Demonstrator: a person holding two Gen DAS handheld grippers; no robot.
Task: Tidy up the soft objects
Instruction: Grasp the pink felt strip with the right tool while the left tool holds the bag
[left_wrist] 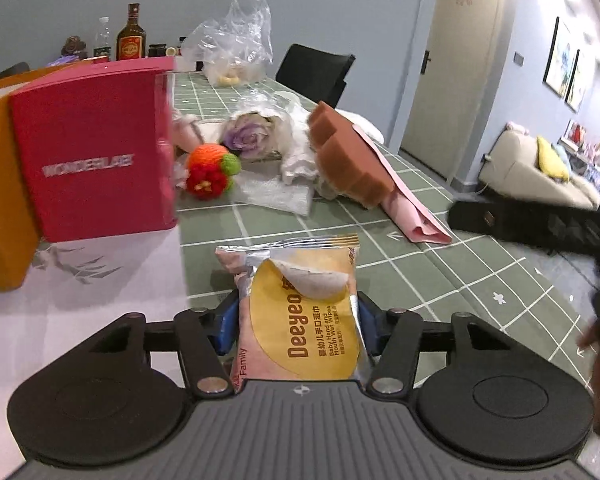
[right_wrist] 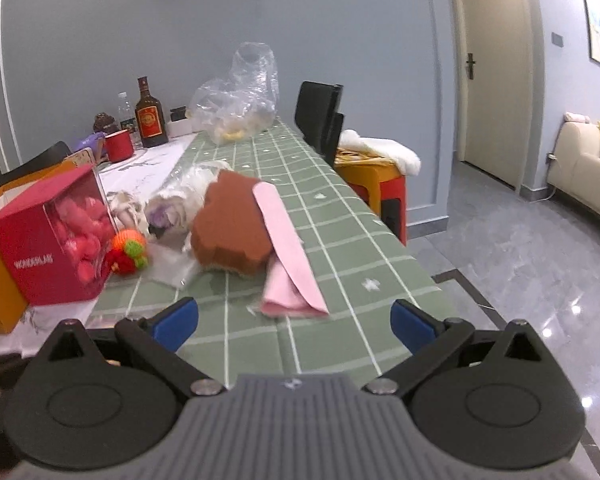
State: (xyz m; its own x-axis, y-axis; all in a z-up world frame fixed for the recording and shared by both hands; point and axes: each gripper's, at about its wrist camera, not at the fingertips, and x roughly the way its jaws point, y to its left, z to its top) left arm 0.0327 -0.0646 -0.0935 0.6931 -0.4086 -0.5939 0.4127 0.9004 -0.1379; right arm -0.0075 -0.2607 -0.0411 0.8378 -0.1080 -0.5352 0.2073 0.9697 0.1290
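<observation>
left wrist view: the left gripper point(left_wrist: 298, 330) tilts down over the table point(left_wrist: 419, 256), its jaws clamped on a wet wipes pack point(left_wrist: 300, 312), blue pads pressing its sides. right wrist view: the right gripper point(right_wrist: 294, 326) angles down, jaws wide apart and empty, just short of the pink cloth point(right_wrist: 290, 260) and brown sponge point(right_wrist: 232, 232).

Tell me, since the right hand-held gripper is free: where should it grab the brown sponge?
Hedged: across the brown sponge at its near stepped edge, coming from the camera side. That edge overhangs the pile; the pink folded cloth lies along its right side.
</observation>
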